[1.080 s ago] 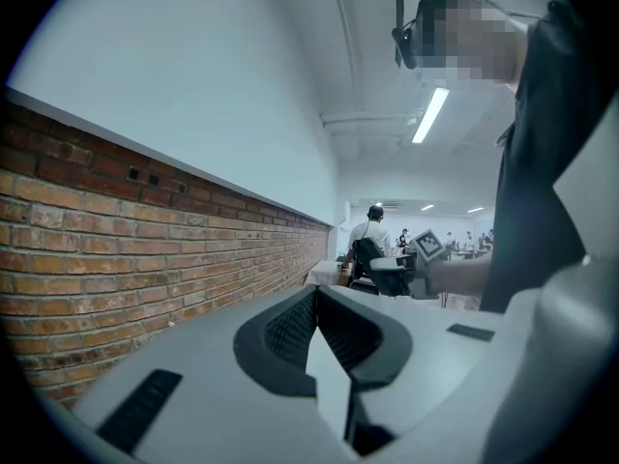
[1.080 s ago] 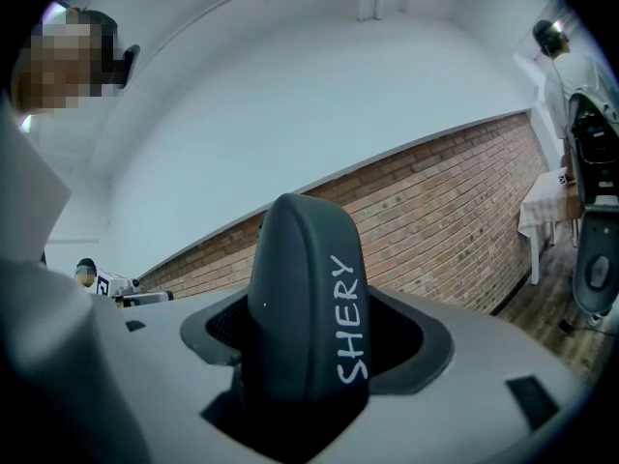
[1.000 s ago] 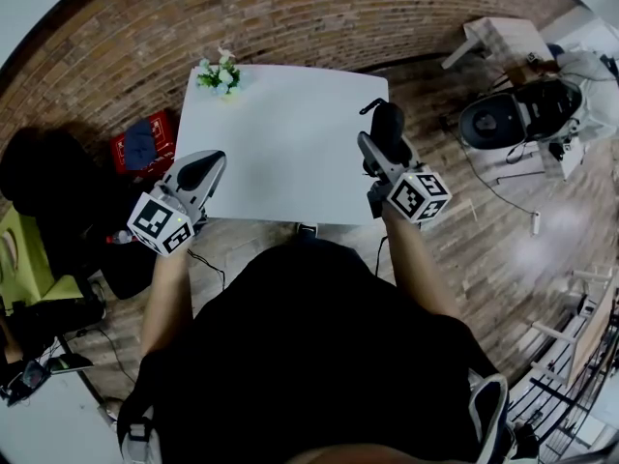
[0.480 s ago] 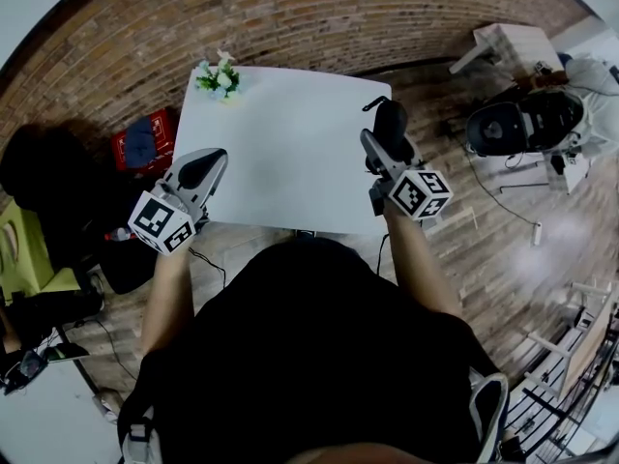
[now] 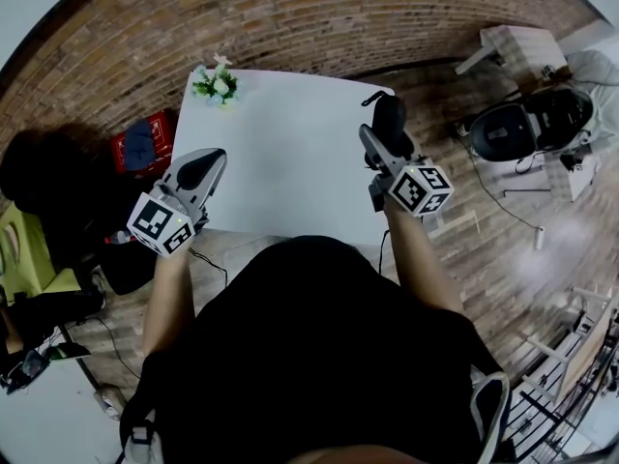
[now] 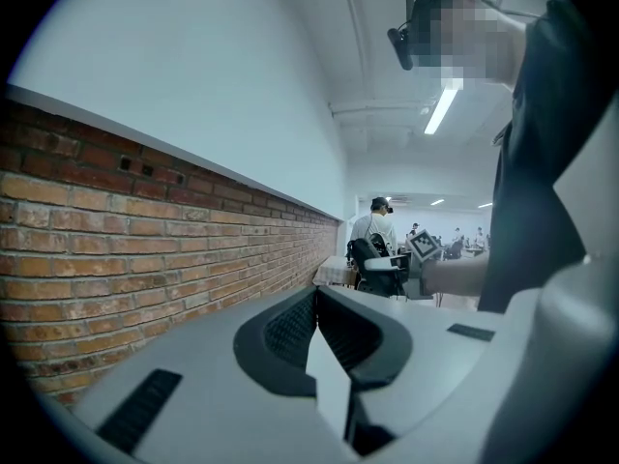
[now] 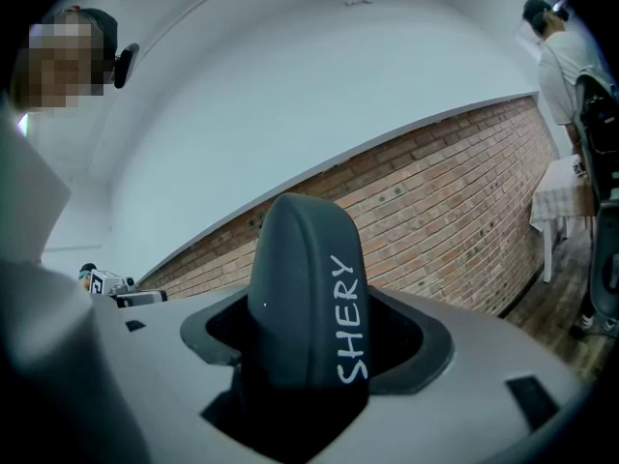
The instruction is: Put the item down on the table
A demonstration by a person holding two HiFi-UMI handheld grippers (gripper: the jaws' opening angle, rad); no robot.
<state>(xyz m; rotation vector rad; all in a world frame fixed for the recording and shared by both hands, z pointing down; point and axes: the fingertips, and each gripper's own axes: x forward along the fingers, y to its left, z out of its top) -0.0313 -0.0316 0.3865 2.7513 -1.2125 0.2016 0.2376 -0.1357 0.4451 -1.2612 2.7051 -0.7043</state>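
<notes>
Clamping a dark grey rounded case (image 7: 308,288), the right claw (image 5: 387,139) has its jaws spread wide, one against each side of it. The case stands upright between them and sticks out past their tips. White hand lettering reading "SHERY" runs up the side that faces the right gripper view. From the head view the case hangs at the right edge of the white tabletop (image 5: 280,153), near its far right corner. It is carried in the claw and does not rest on the surface. A thin dark loop pokes out from its far end.

The left claw (image 5: 200,171) has its jaws together with no object between them. It sits off the tabletop's left edge, toward the near left corner, well apart from the case.

A small bunch of white flowers (image 5: 216,82) with green leaves stands at the far left corner of the tabletop. Beyond the far edge runs a brick wall (image 5: 290,17), and a wooden floor (image 5: 503,235) lies around it. A red box (image 5: 143,141) sits on the floor to the left. A black chair (image 5: 527,124) stands to the right.
</notes>
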